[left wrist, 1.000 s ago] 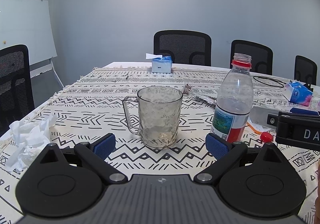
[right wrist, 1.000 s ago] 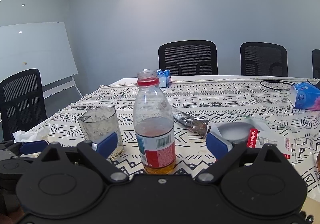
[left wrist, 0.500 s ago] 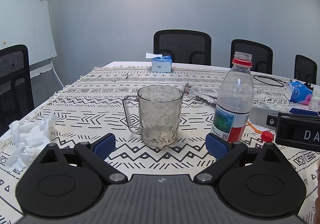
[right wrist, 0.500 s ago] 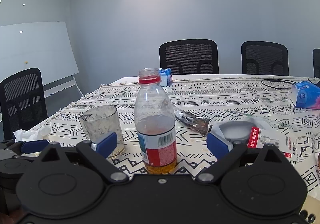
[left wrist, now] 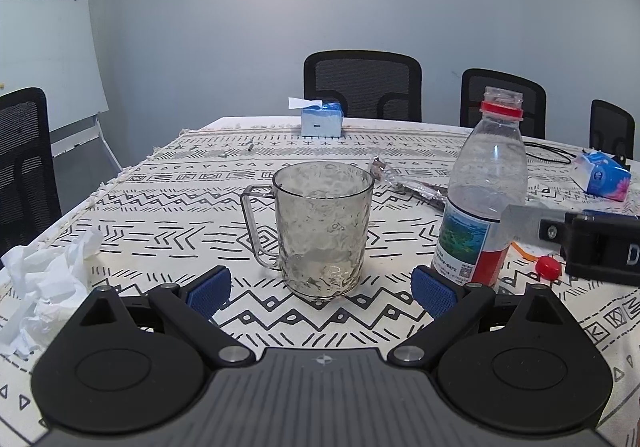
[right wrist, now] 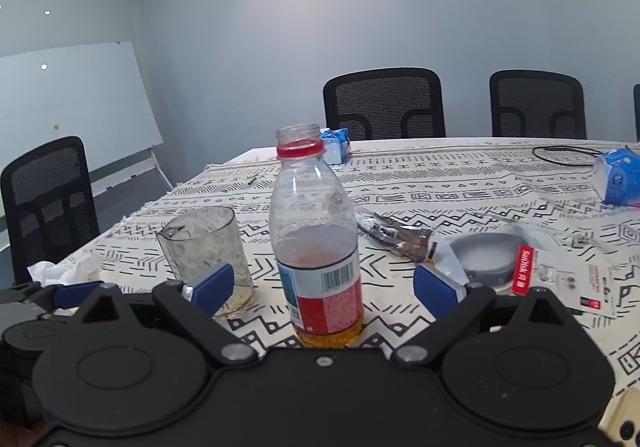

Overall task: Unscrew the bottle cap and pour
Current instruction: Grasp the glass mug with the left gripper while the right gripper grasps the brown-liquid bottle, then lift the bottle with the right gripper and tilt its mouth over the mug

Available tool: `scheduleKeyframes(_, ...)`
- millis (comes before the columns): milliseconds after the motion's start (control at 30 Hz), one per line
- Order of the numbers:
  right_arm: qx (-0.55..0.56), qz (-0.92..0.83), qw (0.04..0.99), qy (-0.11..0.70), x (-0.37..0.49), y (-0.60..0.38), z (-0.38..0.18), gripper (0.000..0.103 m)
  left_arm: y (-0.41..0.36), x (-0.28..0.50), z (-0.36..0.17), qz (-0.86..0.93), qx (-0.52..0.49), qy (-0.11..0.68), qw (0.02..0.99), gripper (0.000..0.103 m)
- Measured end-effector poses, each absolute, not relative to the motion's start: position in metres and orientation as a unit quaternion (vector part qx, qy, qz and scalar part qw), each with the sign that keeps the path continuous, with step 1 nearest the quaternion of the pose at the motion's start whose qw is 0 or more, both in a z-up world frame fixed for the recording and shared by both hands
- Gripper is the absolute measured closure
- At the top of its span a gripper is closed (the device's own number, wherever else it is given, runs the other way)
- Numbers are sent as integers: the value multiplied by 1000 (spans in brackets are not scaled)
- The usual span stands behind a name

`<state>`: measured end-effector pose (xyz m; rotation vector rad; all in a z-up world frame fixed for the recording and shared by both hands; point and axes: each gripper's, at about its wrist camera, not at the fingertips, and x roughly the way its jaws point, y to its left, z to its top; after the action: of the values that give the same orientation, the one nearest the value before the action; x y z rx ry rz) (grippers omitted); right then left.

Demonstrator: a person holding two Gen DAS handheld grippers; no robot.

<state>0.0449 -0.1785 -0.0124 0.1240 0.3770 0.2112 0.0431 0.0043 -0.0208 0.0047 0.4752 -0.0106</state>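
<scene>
The clear plastic bottle (right wrist: 318, 247) with red neck ring stands uncapped mid-table, near the ribbed glass mug (left wrist: 322, 229); its small red cap (left wrist: 548, 267) lies beside it. Both the left gripper (left wrist: 323, 289) and right gripper (right wrist: 323, 285) are released, grasping nothing. Pouring is due: the right gripper must clamp the bottle body, then tilt it over the mug.

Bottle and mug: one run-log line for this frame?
bottle: upright, uncapped | cap: on table | mug: upright, nearly empty | left gripper: open | right gripper: open, bottle between fingers
</scene>
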Motion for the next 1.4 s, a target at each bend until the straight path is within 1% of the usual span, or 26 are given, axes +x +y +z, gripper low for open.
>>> scheduleKeyframes(133,71,119,973,186,58,-173,-12,6,7,57,-24,-6,4,240,971,5)
scheduleKeyframes(300,54,134,974,177,75,-160,-11,6,7,74,-26,-17,27,240,970,5)
scheduleKeyframes(500,33,132,972,192,98,-150,-17,7,4,103,-29,-60,52,254,964,5)
scheduleKeyframes(567,22,129,972,198,105,-147,-19,13,3,115,-33,-69,64,265,960,5)
scheduleKeyframes(600,16,127,971,201,108,-146,-20,21,3,119,-35,-70,68,267,959,5)
scheduleKeyframes(633,5,123,972,202,111,-145,-22,36,2,124,-37,-70,72,268,958,5)
scheduleKeyframes(700,-5,129,971,201,114,-147,-23,38,0,128,-41,-67,78,263,959,6)
scheduleKeyframes(733,-8,135,971,200,115,-150,-23,38,-1,130,-42,-65,80,258,960,8)
scheduleKeyframes(767,-16,141,970,197,115,-151,-22,39,-2,131,-44,-63,83,254,962,21)
scheduleKeyframes(800,-26,148,969,194,115,-152,-20,39,-2,133,-44,-63,81,253,962,29)
scheduleKeyframes(833,-37,155,969,191,114,-153,-19,39,0,136,-44,-65,73,256,962,29)
scheduleKeyframes(967,-123,174,967,141,107,-153,-9,39,0,144,-44,-75,67,262,960,30)
scheduleKeyframes(1100,-219,153,960,78,103,-152,-13,39,-10,146,-38,-107,73,261,957,30)
scheduleKeyframes(1267,-304,100,947,25,108,-154,-23,39,-27,141,-27,-156,87,237,955,30)
scheduleKeyframes(1400,-372,67,926,-22,105,-153,-37,39,-34,129,-30,-197,99,218,951,31)
